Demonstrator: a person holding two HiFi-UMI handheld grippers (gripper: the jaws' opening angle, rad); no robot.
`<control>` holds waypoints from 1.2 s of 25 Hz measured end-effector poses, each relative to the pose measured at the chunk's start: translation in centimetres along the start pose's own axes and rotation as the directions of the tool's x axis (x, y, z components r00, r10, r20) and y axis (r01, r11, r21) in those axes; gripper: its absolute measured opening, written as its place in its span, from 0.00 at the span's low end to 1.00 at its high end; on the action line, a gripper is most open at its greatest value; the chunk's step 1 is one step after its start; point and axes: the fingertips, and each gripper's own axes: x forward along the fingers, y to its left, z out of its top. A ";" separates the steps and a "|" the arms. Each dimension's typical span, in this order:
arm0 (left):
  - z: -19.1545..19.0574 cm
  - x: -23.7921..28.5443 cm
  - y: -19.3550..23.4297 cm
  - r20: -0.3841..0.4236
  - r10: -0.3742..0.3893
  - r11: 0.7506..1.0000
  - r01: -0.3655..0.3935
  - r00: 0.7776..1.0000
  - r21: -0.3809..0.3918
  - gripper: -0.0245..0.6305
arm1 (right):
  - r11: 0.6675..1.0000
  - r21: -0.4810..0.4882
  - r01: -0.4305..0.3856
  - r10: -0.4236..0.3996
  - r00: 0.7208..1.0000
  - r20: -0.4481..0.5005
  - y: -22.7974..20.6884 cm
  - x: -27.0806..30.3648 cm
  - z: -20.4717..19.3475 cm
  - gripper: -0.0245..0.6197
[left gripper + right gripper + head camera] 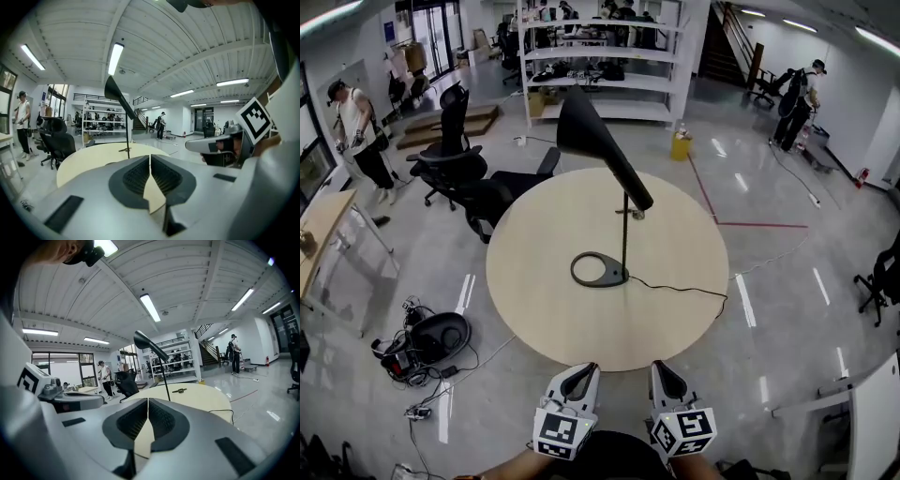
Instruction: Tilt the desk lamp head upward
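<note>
A black desk lamp stands on the round wooden table [553,309]. Its ring base [600,270] holds a thin upright stem [624,234], and the cone head [592,141] slopes down toward the far left. The left gripper view also shows the lamp head [117,93], as does the right gripper view with its lamp head [150,345]. My left gripper [579,370] and right gripper [666,367] hover side by side just off the table's near edge, well short of the lamp. In their own views the left gripper [150,157] and right gripper [148,400] are both shut and hold nothing.
A small dark object [636,215] lies on the table beyond the stem. The lamp's cable [680,289] runs over the right edge. Black office chairs [455,159] stand at far left, cables and gear [427,345] lie on the floor, and a person [356,127] stands by.
</note>
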 end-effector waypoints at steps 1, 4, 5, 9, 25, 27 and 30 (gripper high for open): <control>-0.5 -0.6 -1.4 -0.010 0.013 1.000 -0.013 1.000 0.006 0.13 | 1.000 -0.004 -0.006 0.006 1.000 0.000 -0.4 -1.5 -0.2 0.07; -1.4 -2.4 -4.9 -0.030 0.048 0.998 -0.047 0.998 0.031 0.13 | 0.998 -0.051 -0.022 0.022 1.000 -0.009 -1.1 -5.4 -1.1 0.07; -1.4 -3.0 -5.8 -0.029 0.057 0.997 -0.056 0.998 0.044 0.13 | 0.997 -0.070 -0.028 0.027 1.000 -0.014 -1.1 -6.4 -1.5 0.07; -2.5 -4.7 -8.1 -0.021 0.084 0.993 -0.082 0.996 0.083 0.13 | 0.995 -0.080 -0.058 0.059 0.998 0.002 -0.4 -8.9 -2.5 0.07; -6.5 -12.2 -7.3 -0.033 0.192 0.980 -0.189 0.981 0.062 0.12 | 0.992 -0.064 -0.111 0.108 0.993 -0.053 4.2 -11.8 -6.9 0.07; -6.9 -12.6 -7.1 -0.031 0.200 0.979 -0.198 0.979 0.049 0.11 | 0.991 -0.072 -0.110 0.106 0.992 -0.064 4.7 -11.8 -7.0 0.07; -7.3 -12.8 -7.3 -0.031 0.201 0.979 -0.200 0.979 0.035 0.11 | 0.991 -0.075 -0.115 0.110 0.991 -0.078 5.2 -12.0 -7.2 0.06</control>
